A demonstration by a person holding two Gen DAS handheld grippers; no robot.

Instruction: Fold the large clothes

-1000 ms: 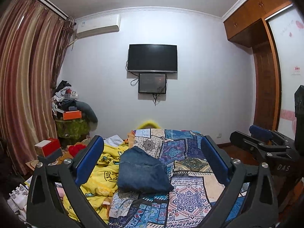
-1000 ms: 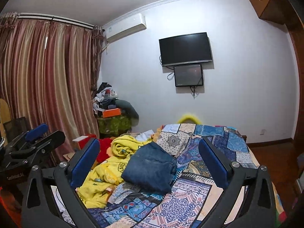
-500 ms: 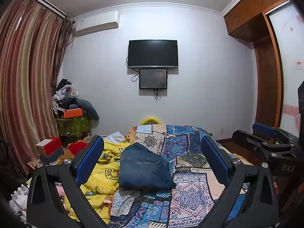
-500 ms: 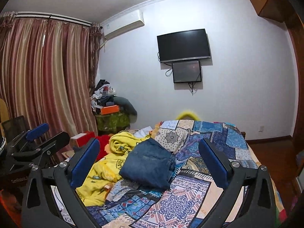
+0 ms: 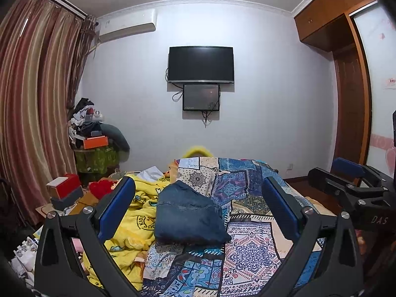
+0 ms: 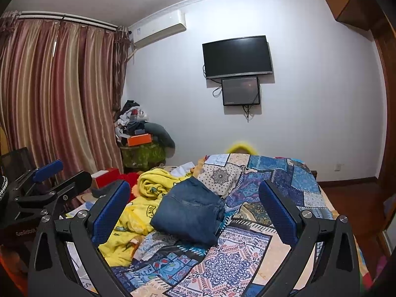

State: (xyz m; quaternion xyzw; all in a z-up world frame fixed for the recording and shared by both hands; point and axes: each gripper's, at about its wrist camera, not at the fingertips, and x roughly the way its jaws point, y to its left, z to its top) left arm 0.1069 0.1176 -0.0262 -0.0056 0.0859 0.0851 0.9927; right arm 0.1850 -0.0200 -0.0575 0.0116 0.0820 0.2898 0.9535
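A folded pair of blue jeans [image 5: 189, 216] lies on the patchwork bedspread [image 5: 250, 255]; it also shows in the right wrist view [image 6: 190, 212]. My left gripper [image 5: 198, 205] is open and empty, held back from and above the jeans. My right gripper [image 6: 195, 204] is open and empty too, likewise clear of the jeans. The right gripper shows at the right edge of the left wrist view [image 5: 351, 183], and the left gripper at the left edge of the right wrist view [image 6: 49, 180].
A crumpled yellow blanket [image 5: 138, 217] lies left of the jeans. Red and grey boxes [image 5: 64, 188] and a cluttered stand [image 5: 96, 148] sit by the curtain [image 5: 32, 113]. A TV [image 5: 201, 64] hangs on the far wall. A wardrobe [image 5: 346, 74] stands at right.
Both grippers have tilted up and drawn back a little, so the bed and jeans sit lower in view. The jeans have not moved. Both stay open.
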